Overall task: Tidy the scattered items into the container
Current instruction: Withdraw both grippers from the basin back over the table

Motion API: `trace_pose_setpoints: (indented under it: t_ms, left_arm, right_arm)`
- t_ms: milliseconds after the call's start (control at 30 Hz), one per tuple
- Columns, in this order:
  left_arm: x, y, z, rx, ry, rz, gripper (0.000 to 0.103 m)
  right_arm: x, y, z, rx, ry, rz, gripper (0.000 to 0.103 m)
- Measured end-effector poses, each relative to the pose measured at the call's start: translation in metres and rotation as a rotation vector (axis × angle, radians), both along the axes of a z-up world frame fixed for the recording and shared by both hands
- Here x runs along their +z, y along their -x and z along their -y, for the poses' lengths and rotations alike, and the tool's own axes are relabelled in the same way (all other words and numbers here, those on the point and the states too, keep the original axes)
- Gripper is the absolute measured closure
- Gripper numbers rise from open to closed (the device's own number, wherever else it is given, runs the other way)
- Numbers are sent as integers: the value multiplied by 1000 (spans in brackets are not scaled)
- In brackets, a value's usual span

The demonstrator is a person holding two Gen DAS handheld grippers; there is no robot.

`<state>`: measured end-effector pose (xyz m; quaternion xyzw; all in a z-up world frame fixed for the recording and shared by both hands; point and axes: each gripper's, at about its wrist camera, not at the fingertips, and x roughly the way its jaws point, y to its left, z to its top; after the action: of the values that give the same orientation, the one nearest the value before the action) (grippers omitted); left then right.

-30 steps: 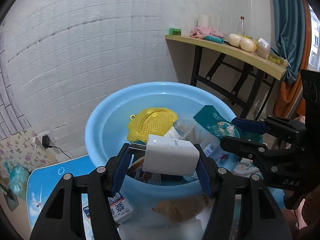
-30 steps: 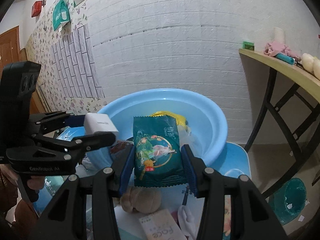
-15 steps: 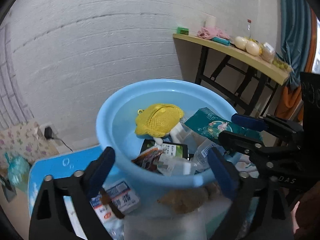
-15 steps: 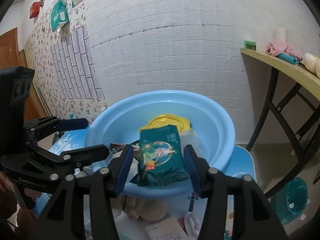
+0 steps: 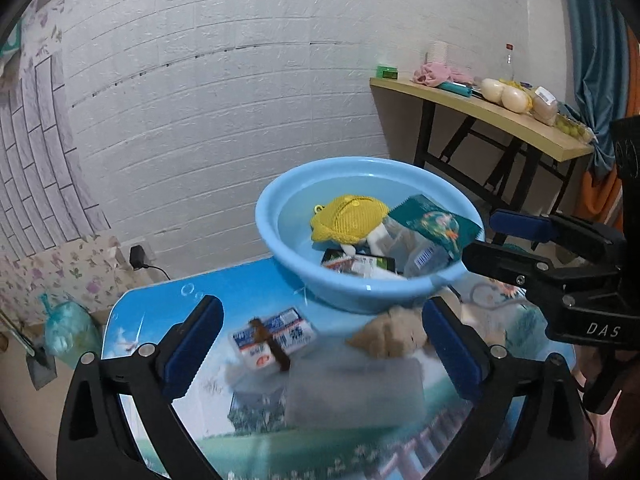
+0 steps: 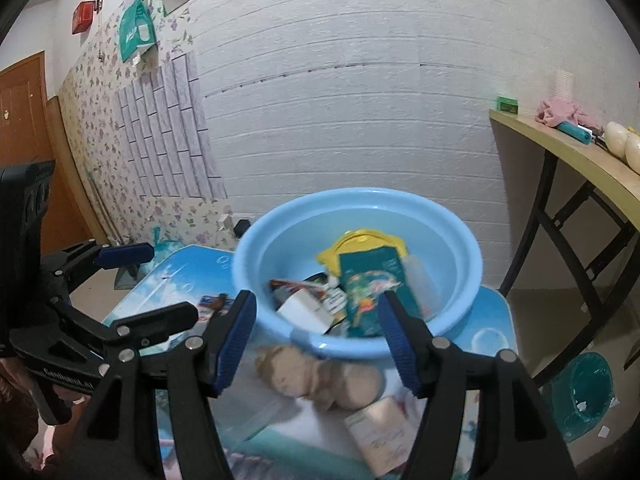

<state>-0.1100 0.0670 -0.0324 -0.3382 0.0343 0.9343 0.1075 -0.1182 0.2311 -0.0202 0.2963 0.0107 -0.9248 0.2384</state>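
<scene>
Both tongs are seen empty, jaws opening: left tongs wide, right tongs narrower. The green packet is seen lying in the blue basin.

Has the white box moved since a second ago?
Yes. The white box left the left gripper and now lies down inside the blue basin, below its rim.

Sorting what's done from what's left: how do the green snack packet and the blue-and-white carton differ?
The green snack packet lies inside the blue basin, propped against other items; the blue-and-white carton lies outside on the table. The packet is a soft pouch, the carton boxy with a brown strip across it. No tongs grip either.
</scene>
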Motion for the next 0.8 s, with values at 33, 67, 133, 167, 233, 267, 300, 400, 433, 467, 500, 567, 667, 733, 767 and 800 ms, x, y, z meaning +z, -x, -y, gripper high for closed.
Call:
trace_pose_setpoints:
  t_ms: [33, 67, 133, 167, 233, 267, 300, 400, 433, 467, 500, 567, 667, 733, 767, 800]
  left_arm:
    - [1, -2, 1, -1, -5, 2, 3]
    - [2, -7, 3, 1, -11, 3, 3]
    - [3, -17, 6, 5, -15, 0, 3]
    - [4, -21, 7, 8, -15, -5, 3]
    - [6, -29, 10, 16, -18, -15, 3]
    - [7, -34, 12, 21, -23, -18, 2]
    - [8, -38, 14, 26, -26, -19, 2]
    - [8, -48, 23, 53, -36, -16, 2]
    - [8, -50, 25, 59, -37, -16, 2]
    - [8, -53, 28, 70, -38, -16, 2]
    - [8, -56, 31, 76, -40, -16, 2]
    - [9, -61, 35, 87, -44, -16, 2]
    - [12, -67, 38, 98, -46, -29, 2]
    - [15, -72, 40, 105, -54, -41, 2]
    - [16, -74, 41, 106, -58, -45, 2]
    - [16, -76, 42, 106, -59, -48, 2]
  right_arm:
    - [1, -5, 1, -2, -5, -3, 40]
    - [2, -11, 2, -6, -13, -7, 40]
    - [3, -20, 3, -20, -22, -9, 40]
    - [3, -24, 2, -27, -26, -6, 40]
    - [3, -30, 1, -42, -24, 6, 40]
    - [3, -33, 0, -50, -22, 15, 40]
    - [3, -36, -1, -56, -21, 22, 40]
    - [7, -48, -4, -82, -18, 11, 40]
    - [9, -52, -4, -87, -23, 2, 40]
    - [11, -56, -4, -93, -28, -6, 40]
    - [13, -59, -4, -95, -29, -11, 40]
    - [15, -65, -4, -94, -26, -21, 40]
    - [17, -70, -7, -99, -15, -18, 40]
    - [17, -72, -9, -113, -19, -18, 40]
    - [17, -74, -11, -117, -18, -16, 40]
    - [17, -76, -13, -120, -16, -15, 40]
